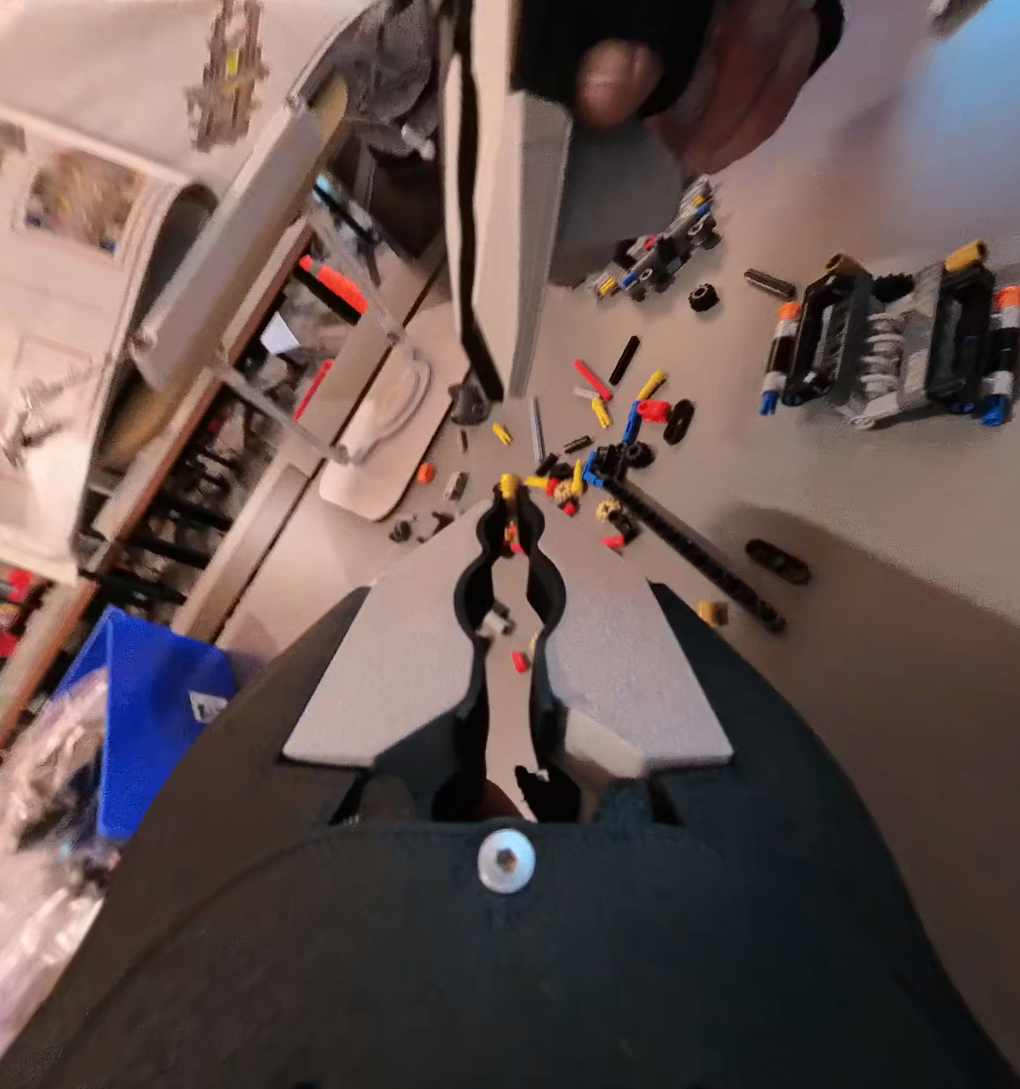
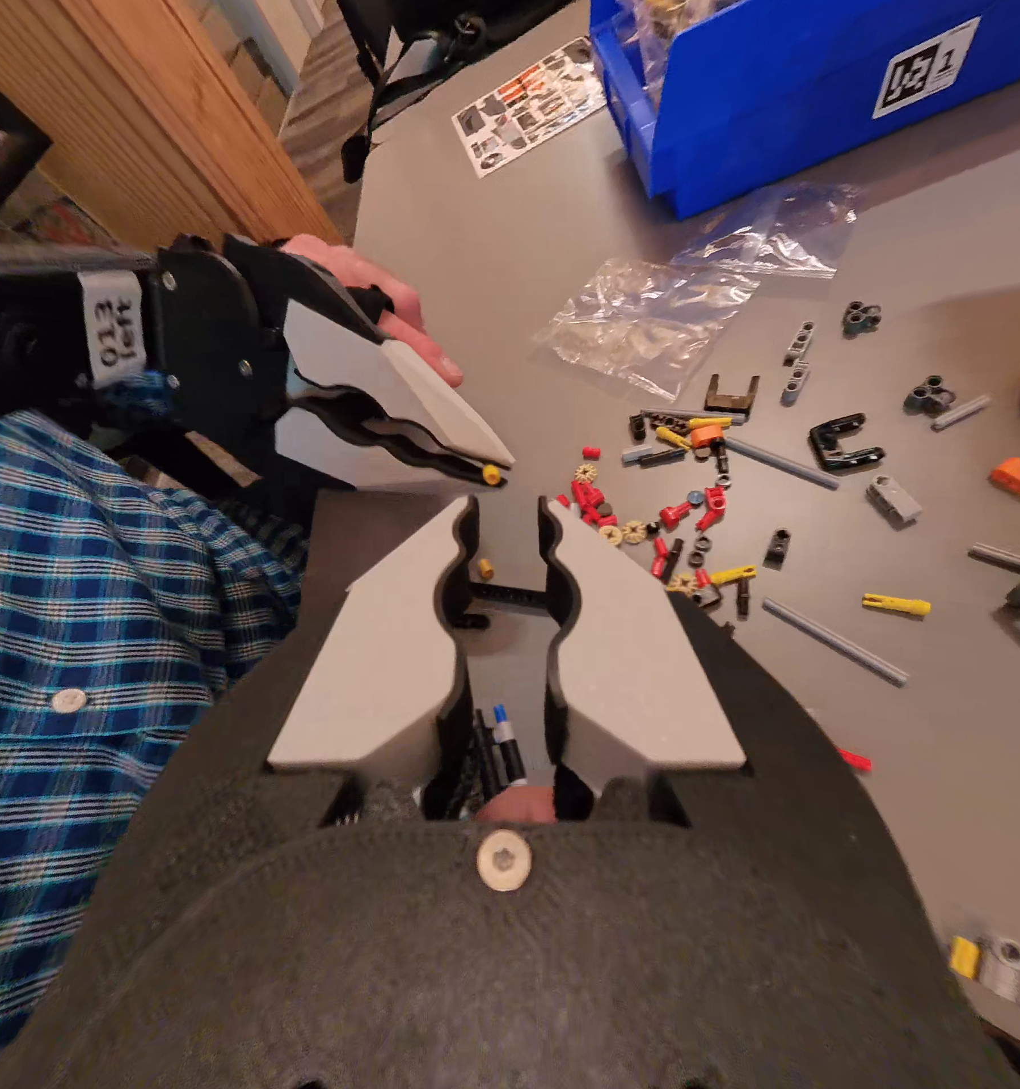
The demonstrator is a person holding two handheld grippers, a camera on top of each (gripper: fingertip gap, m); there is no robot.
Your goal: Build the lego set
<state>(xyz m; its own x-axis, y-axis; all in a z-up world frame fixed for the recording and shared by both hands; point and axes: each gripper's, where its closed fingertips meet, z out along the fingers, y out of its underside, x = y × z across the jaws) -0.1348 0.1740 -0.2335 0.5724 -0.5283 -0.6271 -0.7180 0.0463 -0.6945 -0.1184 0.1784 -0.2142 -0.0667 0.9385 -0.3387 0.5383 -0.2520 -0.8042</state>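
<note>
My left tongs (image 2: 499, 471) reach in level from the left, clenched on a small yellow peg (image 2: 490, 473) just ahead of my right tongs (image 2: 504, 507), whose tips stand apart, released, over the grey table (image 2: 496, 247). Far ahead and to the right of my right tongs sits a blue bin (image 2: 790, 118) holding clear bags. Nearer, an emptied clear bag (image 2: 643, 324) lies flat. Loose lego pieces (image 2: 672, 518) scatter right of the tips.
</note>
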